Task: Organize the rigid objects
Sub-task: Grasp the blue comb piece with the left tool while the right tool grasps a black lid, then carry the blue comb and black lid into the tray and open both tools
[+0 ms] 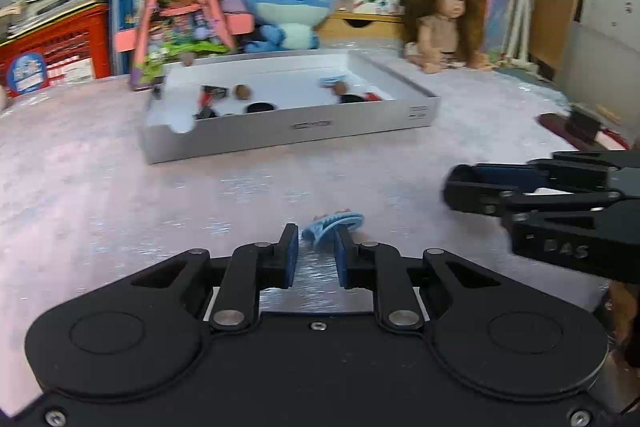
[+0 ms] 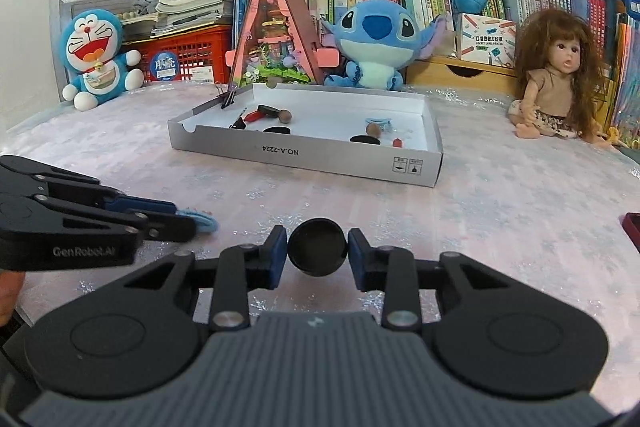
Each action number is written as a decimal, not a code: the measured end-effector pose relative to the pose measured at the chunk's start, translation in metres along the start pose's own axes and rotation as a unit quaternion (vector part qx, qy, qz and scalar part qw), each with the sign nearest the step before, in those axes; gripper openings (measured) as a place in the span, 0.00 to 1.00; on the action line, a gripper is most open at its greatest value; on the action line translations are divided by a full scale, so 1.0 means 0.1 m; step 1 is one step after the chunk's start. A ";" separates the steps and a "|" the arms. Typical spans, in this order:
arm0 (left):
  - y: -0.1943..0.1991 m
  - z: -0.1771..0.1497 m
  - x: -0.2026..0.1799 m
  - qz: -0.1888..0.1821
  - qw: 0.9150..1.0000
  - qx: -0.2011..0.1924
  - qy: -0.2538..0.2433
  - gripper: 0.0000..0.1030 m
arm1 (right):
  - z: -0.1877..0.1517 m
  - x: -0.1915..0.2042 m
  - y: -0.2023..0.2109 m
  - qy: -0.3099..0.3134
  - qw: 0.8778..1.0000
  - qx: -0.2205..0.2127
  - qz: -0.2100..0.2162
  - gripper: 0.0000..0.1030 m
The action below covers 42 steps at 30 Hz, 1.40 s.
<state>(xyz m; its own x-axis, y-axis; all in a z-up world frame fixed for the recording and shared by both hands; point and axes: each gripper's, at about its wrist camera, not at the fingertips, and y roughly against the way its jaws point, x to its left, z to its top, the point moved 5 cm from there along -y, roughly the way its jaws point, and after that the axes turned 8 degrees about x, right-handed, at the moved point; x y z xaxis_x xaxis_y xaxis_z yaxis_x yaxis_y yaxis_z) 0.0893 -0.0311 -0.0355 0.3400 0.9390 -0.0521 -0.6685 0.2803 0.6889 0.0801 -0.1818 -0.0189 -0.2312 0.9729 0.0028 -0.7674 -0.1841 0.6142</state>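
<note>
the right gripper point(image 2: 317, 253) is hovering low over the pale pink table cover point(image 2: 500, 219), and a black round lid point(image 2: 317, 253) is sitting right between its blue pads point(image 2: 279, 255), each pad pressing one edge of the disc, so the fingers are gripping it. the lid is standing on edge, its flat face turned back toward the camera.

over to that gripper's left, the left gripper point(image 1: 316, 253) is lying close to the cover. a small light blue comb-like piece point(image 1: 334, 221) is poking out just past its fingertips, leaning against the inner face of the right-hand pad point(image 1: 341, 259); the left-hand pad is standing apart from it with a gap between, so the fingers are partly open and not clamping it.

well beyond both sets of fingertips the white shallow box point(image 2: 434, 163) is holding a scatter of small items, among them two black discs point(image 2: 277, 130) and brown balls point(image 2: 285, 115).
</note>
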 end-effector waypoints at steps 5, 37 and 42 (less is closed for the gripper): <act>0.01 0.03 0.20 0.021 0.999 0.002 0.038 0.20 | 0.01 0.02 -0.02 -0.006 1.000 0.001 0.002 0.38; -0.08 0.44 0.12 0.018 0.999 -0.023 0.031 0.33 | 0.27 -0.13 -0.16 -0.038 0.999 0.006 -0.011 0.38; -0.15 0.69 0.16 0.025 0.998 -0.034 0.037 0.33 | 0.47 -0.20 -0.27 -0.052 0.999 0.002 -0.004 0.38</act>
<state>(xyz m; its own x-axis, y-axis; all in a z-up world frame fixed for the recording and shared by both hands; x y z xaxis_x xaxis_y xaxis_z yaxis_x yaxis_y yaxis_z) 0.1503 -0.0342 0.0038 0.2571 0.9636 -0.0732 -0.7280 0.2429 0.6411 0.1338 -0.1896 0.0015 -0.1620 0.9835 0.0803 -0.7659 -0.1766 0.6182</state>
